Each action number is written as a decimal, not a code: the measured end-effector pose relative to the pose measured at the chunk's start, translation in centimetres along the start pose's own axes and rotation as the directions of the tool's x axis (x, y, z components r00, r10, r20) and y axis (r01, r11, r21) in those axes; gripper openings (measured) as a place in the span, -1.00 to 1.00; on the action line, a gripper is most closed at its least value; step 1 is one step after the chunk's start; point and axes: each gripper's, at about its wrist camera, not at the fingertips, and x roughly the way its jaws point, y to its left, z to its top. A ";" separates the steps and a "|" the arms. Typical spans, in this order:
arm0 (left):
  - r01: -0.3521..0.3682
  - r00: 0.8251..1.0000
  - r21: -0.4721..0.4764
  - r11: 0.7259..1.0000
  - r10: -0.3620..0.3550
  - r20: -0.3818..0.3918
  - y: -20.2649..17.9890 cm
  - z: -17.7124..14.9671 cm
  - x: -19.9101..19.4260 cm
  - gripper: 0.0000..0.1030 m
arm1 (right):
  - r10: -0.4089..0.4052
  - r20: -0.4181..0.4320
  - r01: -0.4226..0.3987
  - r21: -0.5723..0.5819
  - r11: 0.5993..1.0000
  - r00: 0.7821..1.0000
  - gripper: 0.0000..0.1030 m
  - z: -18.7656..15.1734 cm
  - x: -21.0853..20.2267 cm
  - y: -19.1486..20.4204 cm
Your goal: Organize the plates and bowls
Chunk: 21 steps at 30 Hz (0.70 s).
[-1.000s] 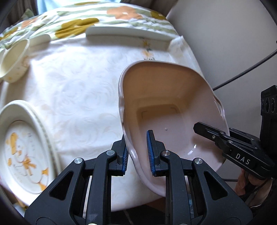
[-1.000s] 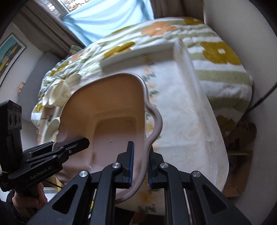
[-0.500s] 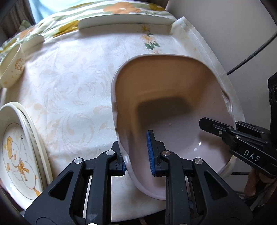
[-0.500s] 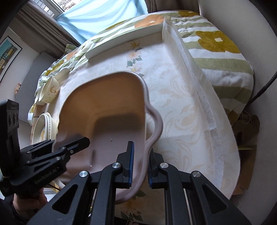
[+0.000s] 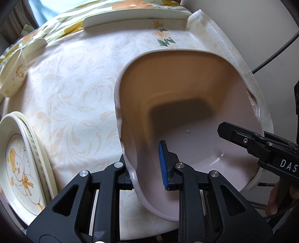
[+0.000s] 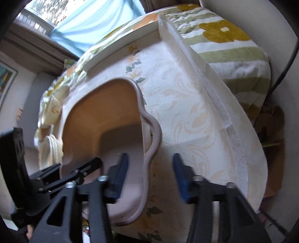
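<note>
A large pale pink basin (image 5: 186, 104) rests on the tablecloth near the table's right front corner. My left gripper (image 5: 146, 168) straddles its left rim with both pads slightly off the wall. My right gripper (image 6: 151, 177) is open with its jaws wide on either side of the basin's (image 6: 119, 115) wavy right handle. A stack of cream plates with a duck picture (image 5: 20, 164) lies at the left. A small cream bowl (image 5: 13, 74) sits at the far left.
The table has a cream patterned tablecloth (image 5: 74, 97). A long white tray edge (image 5: 134, 16) runs along the back. The table's right edge (image 6: 233, 130) drops off beside the basin, with a floral bedspread (image 6: 233, 43) beyond. A black cable (image 5: 276, 54) hangs right.
The basin came down from a tilted, lifted pose onto the table. My right gripper opened and let go of the handle. My left gripper's grip on the rim loosened.
</note>
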 end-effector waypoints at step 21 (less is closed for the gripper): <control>-0.024 0.996 -0.004 1.000 0.024 0.083 0.5 0.1 -3.5 0.67 | -0.003 0.080 0.004 -0.008 1.000 0.997 0.01 -0.1 -3.0 1.0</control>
